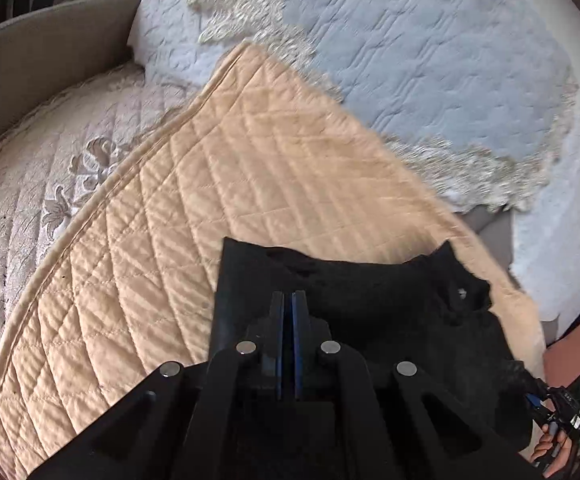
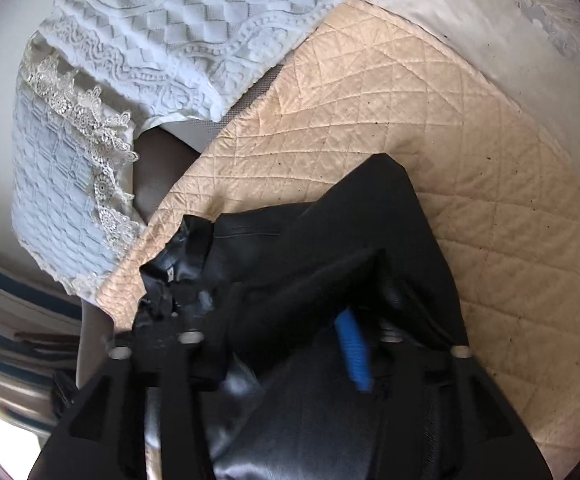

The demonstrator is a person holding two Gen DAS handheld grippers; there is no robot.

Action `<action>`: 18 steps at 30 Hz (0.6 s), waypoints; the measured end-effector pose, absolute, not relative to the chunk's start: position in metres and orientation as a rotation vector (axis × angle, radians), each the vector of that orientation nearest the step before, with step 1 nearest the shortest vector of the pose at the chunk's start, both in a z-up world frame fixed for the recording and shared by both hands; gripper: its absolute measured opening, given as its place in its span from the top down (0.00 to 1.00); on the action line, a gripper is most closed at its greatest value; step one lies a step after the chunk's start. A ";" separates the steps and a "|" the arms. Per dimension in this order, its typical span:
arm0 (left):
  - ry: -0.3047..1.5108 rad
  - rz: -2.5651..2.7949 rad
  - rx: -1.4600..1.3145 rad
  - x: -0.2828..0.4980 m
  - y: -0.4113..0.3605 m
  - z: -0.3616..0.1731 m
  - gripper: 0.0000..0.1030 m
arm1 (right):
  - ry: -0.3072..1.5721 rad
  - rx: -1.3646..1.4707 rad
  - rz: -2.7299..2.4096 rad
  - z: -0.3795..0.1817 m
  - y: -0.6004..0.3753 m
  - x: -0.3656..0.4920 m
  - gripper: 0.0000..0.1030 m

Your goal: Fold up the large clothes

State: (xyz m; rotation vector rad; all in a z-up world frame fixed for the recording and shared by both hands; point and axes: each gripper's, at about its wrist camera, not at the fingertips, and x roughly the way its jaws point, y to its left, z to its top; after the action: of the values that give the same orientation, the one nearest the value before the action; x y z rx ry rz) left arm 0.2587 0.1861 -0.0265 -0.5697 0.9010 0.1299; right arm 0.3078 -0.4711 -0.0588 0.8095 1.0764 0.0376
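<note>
A black garment [image 1: 370,292] lies on a beige quilted cover [image 1: 217,184]. My left gripper [image 1: 288,300] is over its left part, with the blue pads pressed together and black cloth at the tips; it looks shut on the garment. In the right wrist view the same garment [image 2: 330,240] is bunched, shiny in places, with a small label near its left edge. It drapes between the jaws of my right gripper [image 2: 281,320], which stand apart, and one blue pad [image 2: 352,356] is bare. A hand [image 1: 550,448] holds the right gripper [image 1: 540,400] at the left view's lower right edge.
A pale blue quilted throw [image 1: 430,60] with a lace border covers the far side, and another textured white cover [image 2: 177,20] lies beyond it. A grey floral quilted cushion [image 1: 49,168] and a beige sofa arm [image 1: 41,52] are to the left. The beige cover [image 2: 410,120] stretches away to the right.
</note>
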 end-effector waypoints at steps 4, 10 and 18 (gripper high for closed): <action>0.861 0.125 -0.534 0.243 0.196 -0.012 0.68 | 0.920 0.729 0.130 -0.026 -0.480 0.287 0.39; 0.890 0.061 -0.332 0.275 0.167 -0.005 0.46 | 0.999 0.486 0.033 -0.030 -0.487 0.309 0.39; 1.032 0.012 -0.215 0.337 0.126 -0.042 0.53 | 1.171 0.314 0.079 -0.059 -0.467 0.344 0.70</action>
State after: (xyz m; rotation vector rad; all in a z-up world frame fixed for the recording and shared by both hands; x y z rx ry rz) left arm 0.3366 0.1263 -0.0418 -0.2145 1.0315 0.0122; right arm 0.3437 -0.4667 -0.0594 0.3138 1.1713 0.0793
